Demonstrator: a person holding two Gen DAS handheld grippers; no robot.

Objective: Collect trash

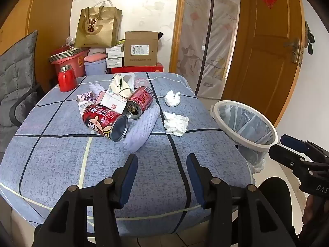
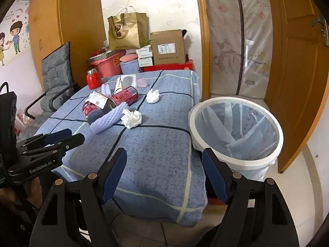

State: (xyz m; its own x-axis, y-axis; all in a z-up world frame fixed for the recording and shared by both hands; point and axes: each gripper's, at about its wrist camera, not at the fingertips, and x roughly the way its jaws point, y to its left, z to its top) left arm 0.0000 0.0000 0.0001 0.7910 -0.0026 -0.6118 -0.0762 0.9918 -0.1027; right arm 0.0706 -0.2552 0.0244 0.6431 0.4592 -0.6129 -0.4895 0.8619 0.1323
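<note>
Trash lies on a table [image 1: 61, 148] under a blue checked cloth. Two red cans rest on their sides, one nearer [image 1: 104, 121] and one farther [image 1: 139, 103], with a white carton [image 1: 113, 100] lying across them. A pale purple foam sleeve [image 1: 144, 127] sits beside them, and two crumpled tissues [image 1: 175, 123] [image 1: 172, 98] to the right. My left gripper [image 1: 162, 158] hovers open over the cloth's near part, nothing between its fingers. My right gripper [image 2: 164, 151] stands open over the table's near right corner, beside a white lined bin [image 2: 234, 161].
A red jar [image 1: 66, 80] stands at the table's far left. A grey cushioned chair [image 1: 16, 72] is on the left side. Boxes and a gold bag [image 1: 140, 49] are stacked behind the table. A wooden door [image 1: 267, 61] stands behind the bin.
</note>
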